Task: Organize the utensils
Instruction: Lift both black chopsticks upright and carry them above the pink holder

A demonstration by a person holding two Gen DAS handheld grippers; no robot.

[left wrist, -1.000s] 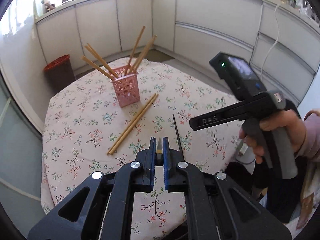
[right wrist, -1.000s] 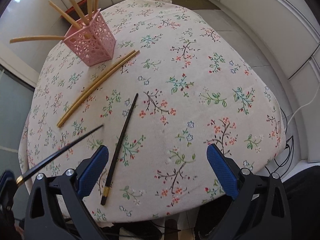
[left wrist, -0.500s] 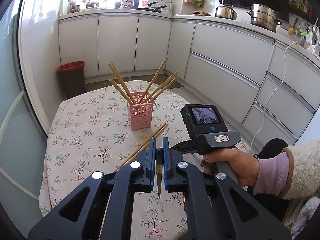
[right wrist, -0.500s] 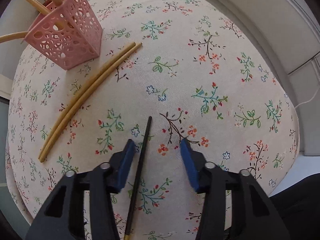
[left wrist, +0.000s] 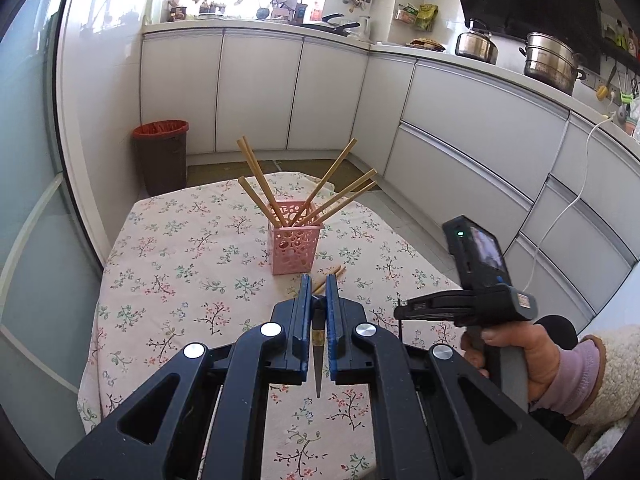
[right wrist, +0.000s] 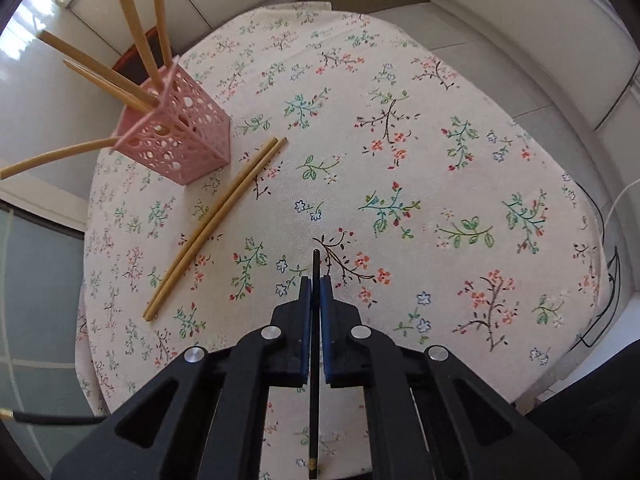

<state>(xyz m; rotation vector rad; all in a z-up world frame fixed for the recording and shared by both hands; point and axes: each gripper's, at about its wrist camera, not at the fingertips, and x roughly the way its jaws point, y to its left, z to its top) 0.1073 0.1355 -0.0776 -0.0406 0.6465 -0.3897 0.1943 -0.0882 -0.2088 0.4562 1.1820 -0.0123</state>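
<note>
The right gripper [right wrist: 315, 286], wide open a second ago, now clamps a thin black chopstick [right wrist: 315, 264] over the floral tablecloth's [right wrist: 400, 184] near edge, pointing steeply down. The raised left gripper [left wrist: 315, 286] pinches another black chopstick [left wrist: 318, 364].

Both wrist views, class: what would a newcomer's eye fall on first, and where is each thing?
The pink holder stands on the far half of the flowered tablecloth, bamboo chopsticks fanning out of it. Two more bamboo chopsticks lie side by side on the cloth near it. Each gripper, left and right, is shut on a black chopstick.
</note>
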